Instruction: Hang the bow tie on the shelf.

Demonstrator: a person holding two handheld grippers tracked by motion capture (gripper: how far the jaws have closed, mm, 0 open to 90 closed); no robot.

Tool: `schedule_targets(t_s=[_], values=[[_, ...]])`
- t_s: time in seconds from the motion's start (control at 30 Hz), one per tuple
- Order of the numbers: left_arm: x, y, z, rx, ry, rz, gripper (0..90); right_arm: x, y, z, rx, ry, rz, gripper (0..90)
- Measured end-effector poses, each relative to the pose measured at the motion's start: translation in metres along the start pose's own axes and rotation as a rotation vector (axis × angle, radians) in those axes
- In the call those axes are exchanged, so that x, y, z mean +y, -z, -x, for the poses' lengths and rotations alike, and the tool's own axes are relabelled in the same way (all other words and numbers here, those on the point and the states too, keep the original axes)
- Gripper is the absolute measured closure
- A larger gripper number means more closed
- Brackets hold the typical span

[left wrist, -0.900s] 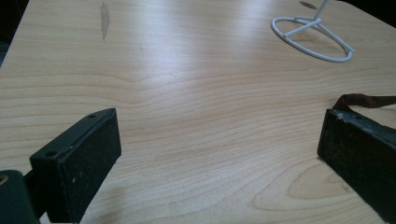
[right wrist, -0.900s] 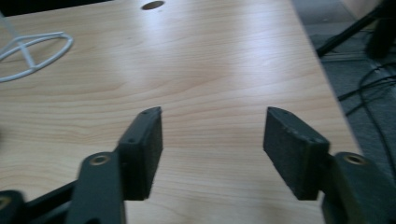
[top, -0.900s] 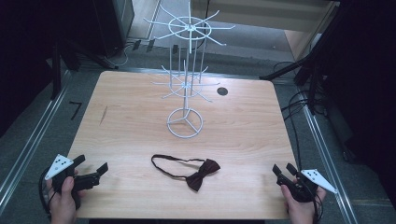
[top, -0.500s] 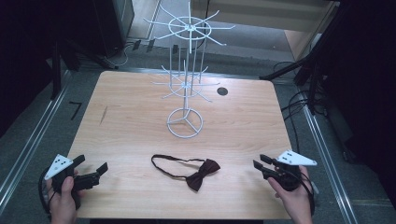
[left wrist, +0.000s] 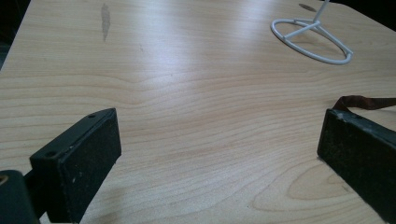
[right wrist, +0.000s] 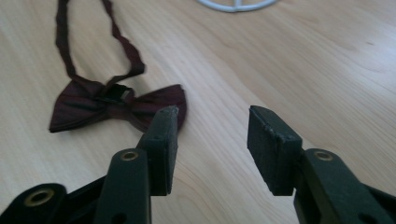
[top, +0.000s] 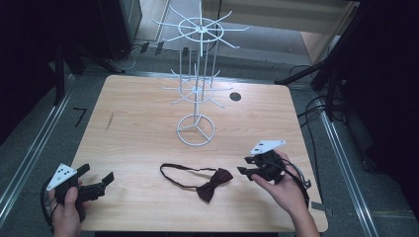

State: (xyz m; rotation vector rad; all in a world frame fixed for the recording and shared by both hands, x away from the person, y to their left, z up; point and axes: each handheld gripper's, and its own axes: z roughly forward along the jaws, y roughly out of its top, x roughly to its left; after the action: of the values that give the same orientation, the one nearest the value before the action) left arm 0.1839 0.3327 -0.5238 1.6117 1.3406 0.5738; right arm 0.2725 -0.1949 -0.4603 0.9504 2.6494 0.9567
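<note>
Wooden table (top: 148,118) carries a white wire stand (top: 196,129); a maroon bow tie (top: 213,183) lies in front of it. Right tool (top: 245,171), just right of the tie, gapes empty; left tool (top: 97,175), well left, likewise.

Bow tie (left wrist: 366,101) mostly hidden behind finger; stand (left wrist: 312,39) top cropped.

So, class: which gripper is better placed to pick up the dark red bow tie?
Right. The right gripper is open beside the dark red bow tie, jaws pointing at it. The left gripper sits at the wooden table's far left edge.
</note>
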Motion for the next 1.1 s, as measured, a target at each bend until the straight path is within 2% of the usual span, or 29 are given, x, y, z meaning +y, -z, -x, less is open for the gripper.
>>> schedule_targets(t_s=[0.07,0.13,0.3,0.47,0.5,0.73,0.9,1.1], values=[[0.0,0.0,0.0,0.0,0.0,0.0,0.2,0.012,-0.008,-0.009,0.016,0.04,-0.039,51.1],[0.0,0.0,0.0,-0.001,0.0,-0.001,0.2,0.02,-0.014,-0.015,0.025,0.058,-0.066,49.5],[0.0,0.0,0.0,-0.004,-0.002,-0.004,0.2,0.041,-0.029,-0.029,0.052,0.105,-0.099,45.3],[0.0,0.0,0.0,-0.005,0.001,-0.004,0.2,0.052,-0.037,-0.037,0.071,0.14,-0.13,40.8],[0.0,0.0,0.0,-0.006,0.0,-0.004,0.2,0.059,-0.043,-0.042,0.091,0.158,-0.151,39.6],[0.0,0.0,0.0,-0.008,0.0,-0.005,0.2,0.07,-0.057,-0.056,0.108,0.197,-0.201,34.7],[0.0,0.0,-0.001,-0.009,0.002,-0.004,0.2,0.077,-0.073,-0.071,0.104,0.237,-0.242,26.0],[0.0,0.0,-0.001,-0.01,0.002,-0.004,0.2,0.081,-0.087,-0.081,0.134,0.236,-0.275,21.4]])
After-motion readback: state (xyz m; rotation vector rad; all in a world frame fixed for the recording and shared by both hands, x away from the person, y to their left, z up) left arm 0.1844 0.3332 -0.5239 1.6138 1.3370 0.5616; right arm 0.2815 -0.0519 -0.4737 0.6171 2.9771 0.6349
